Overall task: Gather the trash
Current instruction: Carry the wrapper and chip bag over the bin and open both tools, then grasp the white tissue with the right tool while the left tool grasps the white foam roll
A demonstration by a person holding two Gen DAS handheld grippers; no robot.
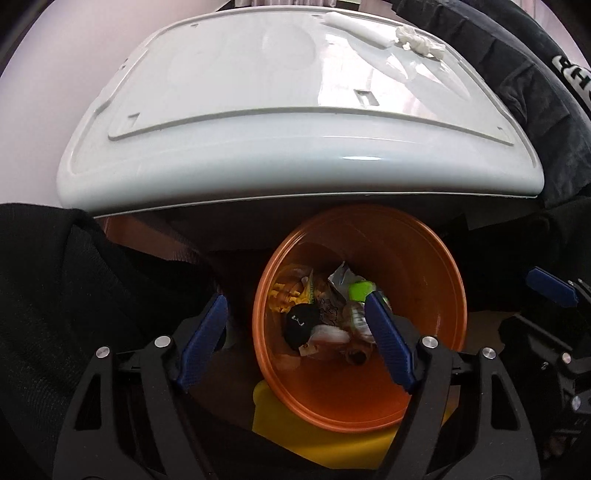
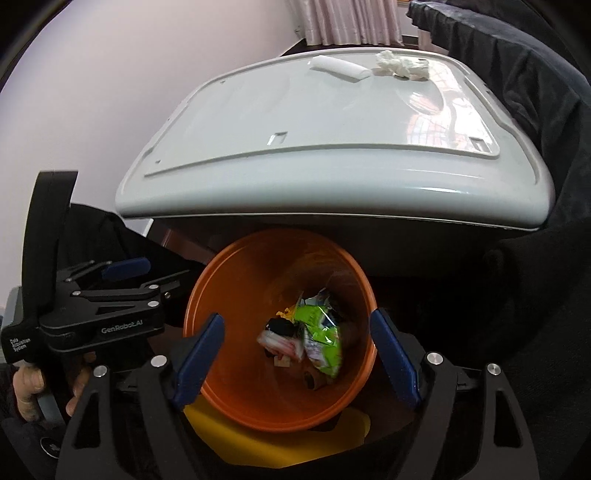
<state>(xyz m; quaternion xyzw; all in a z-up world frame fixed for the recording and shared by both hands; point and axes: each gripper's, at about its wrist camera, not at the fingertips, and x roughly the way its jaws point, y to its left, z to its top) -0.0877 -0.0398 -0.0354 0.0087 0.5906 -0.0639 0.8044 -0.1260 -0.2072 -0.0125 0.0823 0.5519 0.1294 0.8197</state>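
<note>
An orange bin (image 1: pixel 436 295) (image 2: pixel 229 280) stands below a white table top, holding several wrappers, a green packet (image 2: pixel 321 332) and a black round piece (image 1: pixel 301 323). My left gripper (image 1: pixel 295 339) is open and empty above the bin's mouth. My right gripper (image 2: pixel 295 354) is open and empty above the bin too. On the white table top (image 1: pixel 240 110) (image 2: pixel 295 140) lie a crumpled white tissue (image 1: pixel 419 38) (image 2: pixel 400 64) and a white cylinder-shaped piece (image 1: pixel 356 26) (image 2: pixel 340 68) at the far side.
A yellow object (image 1: pixel 314 432) (image 2: pixel 258 443) lies under the bin. Dark cloth (image 1: pixel 535 92) (image 2: pixel 535 147) hangs at the right of the table. The left gripper's body shows in the right wrist view (image 2: pixel 103 306), held by a hand. A pink wall and curtain stand behind.
</note>
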